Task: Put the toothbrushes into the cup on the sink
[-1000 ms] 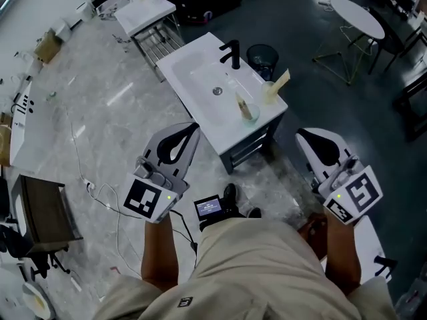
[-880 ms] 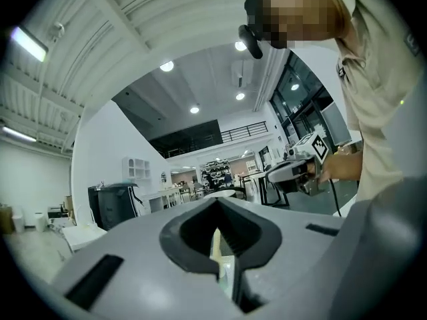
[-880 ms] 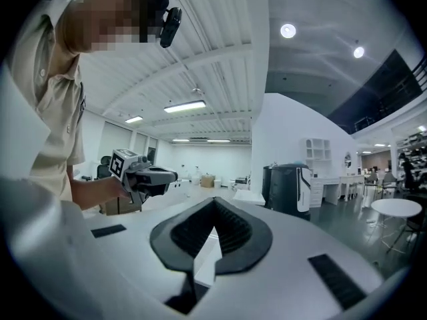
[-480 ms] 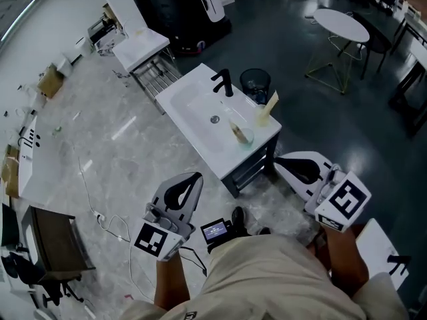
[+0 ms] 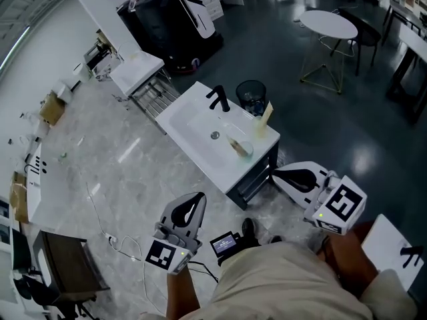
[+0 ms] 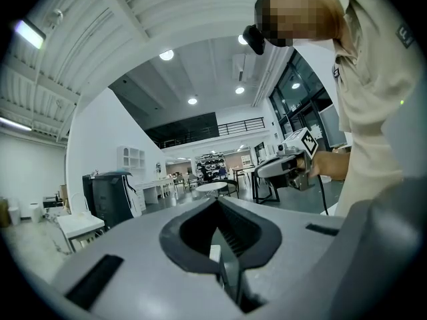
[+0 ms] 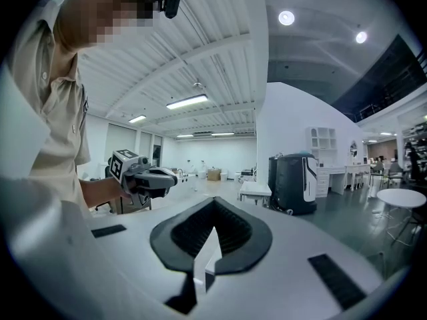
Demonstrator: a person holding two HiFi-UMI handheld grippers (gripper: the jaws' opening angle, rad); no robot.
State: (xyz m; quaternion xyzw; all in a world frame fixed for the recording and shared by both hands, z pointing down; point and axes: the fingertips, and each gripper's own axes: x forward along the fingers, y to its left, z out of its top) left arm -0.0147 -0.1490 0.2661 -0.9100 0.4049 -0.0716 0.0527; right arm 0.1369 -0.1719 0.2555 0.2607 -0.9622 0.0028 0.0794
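In the head view the white sink [image 5: 193,129] with its black faucet [image 5: 217,99] stands some way ahead. A clear cup [image 5: 245,149] sits on the sink's right edge with a pale toothbrush [image 5: 235,141] leaning in it. A yellowish upright item [image 5: 265,119] stands on the far right corner; I cannot tell what it is. My left gripper [image 5: 194,203] is low by my waist, shut and empty [image 6: 227,272]. My right gripper [image 5: 277,174] is also shut and empty [image 7: 203,265], pointing left below the sink's corner. Both are well away from the cup.
A black waste bin [image 5: 251,93] stands behind the sink. A white side table with a rack [image 5: 138,74] and a black machine [image 5: 170,25] lie beyond it. A round white table [image 5: 325,24] is at the upper right. A cable [image 5: 110,239] trails on the marble floor.
The sink has drawn away and up in the head view as I stepped back. Both grippers sank lower and nearer my body, staying shut.
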